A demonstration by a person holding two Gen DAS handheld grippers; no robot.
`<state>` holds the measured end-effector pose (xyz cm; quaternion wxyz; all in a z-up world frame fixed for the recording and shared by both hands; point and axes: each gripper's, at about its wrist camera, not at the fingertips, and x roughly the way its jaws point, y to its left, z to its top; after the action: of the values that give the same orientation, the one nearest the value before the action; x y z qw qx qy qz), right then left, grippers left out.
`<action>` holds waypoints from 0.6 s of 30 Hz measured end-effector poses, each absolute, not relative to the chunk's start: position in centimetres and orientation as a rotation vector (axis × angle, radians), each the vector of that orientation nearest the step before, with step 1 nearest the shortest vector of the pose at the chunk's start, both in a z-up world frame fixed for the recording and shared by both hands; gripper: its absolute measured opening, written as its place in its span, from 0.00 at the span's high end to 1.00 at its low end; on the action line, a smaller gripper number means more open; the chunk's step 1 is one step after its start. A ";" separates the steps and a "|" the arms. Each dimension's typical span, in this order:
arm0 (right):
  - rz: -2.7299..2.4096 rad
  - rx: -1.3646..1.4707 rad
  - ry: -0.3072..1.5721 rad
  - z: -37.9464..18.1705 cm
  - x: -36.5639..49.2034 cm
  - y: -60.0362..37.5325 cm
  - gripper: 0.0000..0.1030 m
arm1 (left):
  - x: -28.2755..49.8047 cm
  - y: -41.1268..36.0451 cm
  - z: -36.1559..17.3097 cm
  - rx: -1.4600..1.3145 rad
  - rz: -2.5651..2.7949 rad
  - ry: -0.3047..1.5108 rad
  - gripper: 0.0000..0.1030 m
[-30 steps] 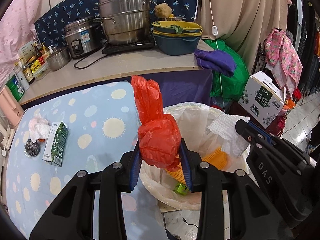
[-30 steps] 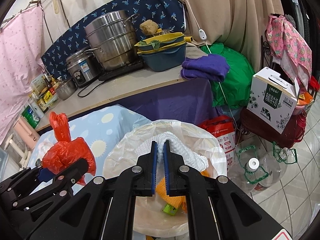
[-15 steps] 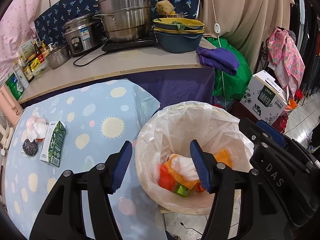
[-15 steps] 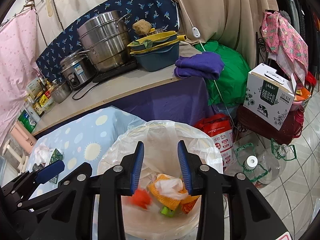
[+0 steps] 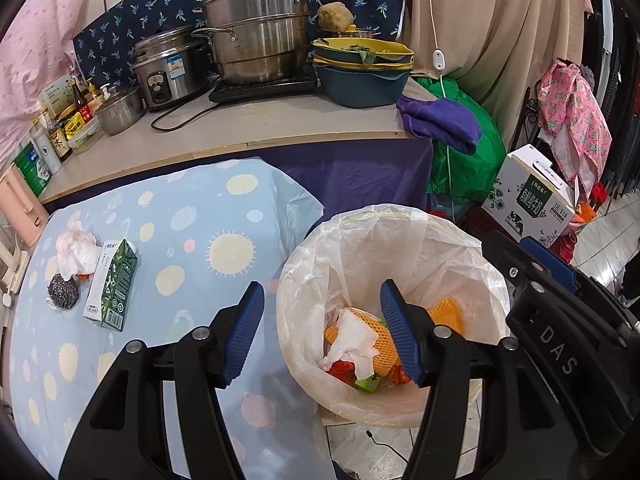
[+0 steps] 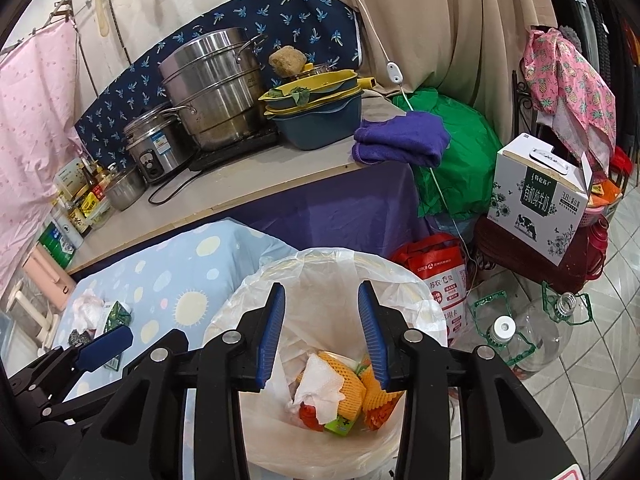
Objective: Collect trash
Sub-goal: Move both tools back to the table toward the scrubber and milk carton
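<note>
**Trash bin, partly filled; more on surface**

Left hand-held gripper [image 5: 322, 334] and right hand-held gripper [image 6: 322, 336]: jaws apart, empty, above bin [image 5: 460, 248]. Carton [image 5: 112, 284], tissue [image 5: 76, 250], scrubber [image 5: 62, 286] remain on surface [image 5: 192, 240]. Risk: the light bin tips if nudged.

My left wrist view looks steeply down along its two fingers, close above the lined trash bin [image 5: 394, 308] and the spotted blue cloth [image 5: 160, 264] to its left, facing the cluttered counter [image 5: 256, 128] beyond. My right wrist view looks down from just beside it, centred on the same bin [image 6: 336, 276] and reaching further right over the tiled floor [image 6: 592, 364]. Both share the bin, the cloth, the counter and the milk box [image 5: 532, 200].
</note>
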<state>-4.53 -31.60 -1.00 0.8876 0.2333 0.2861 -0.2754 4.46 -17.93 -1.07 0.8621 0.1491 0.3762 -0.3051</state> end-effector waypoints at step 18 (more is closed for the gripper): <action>-0.525 0.429 0.591 0.6 -2.4 -27.1 0.47 | 7.5 -10.0 -1.0 0.216 -0.506 0.821 0.34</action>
<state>-2.43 -27.09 0.58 0.9005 0.2075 0.2856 -0.2537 7.46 -9.98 -1.02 0.8803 0.1036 0.3939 -0.2430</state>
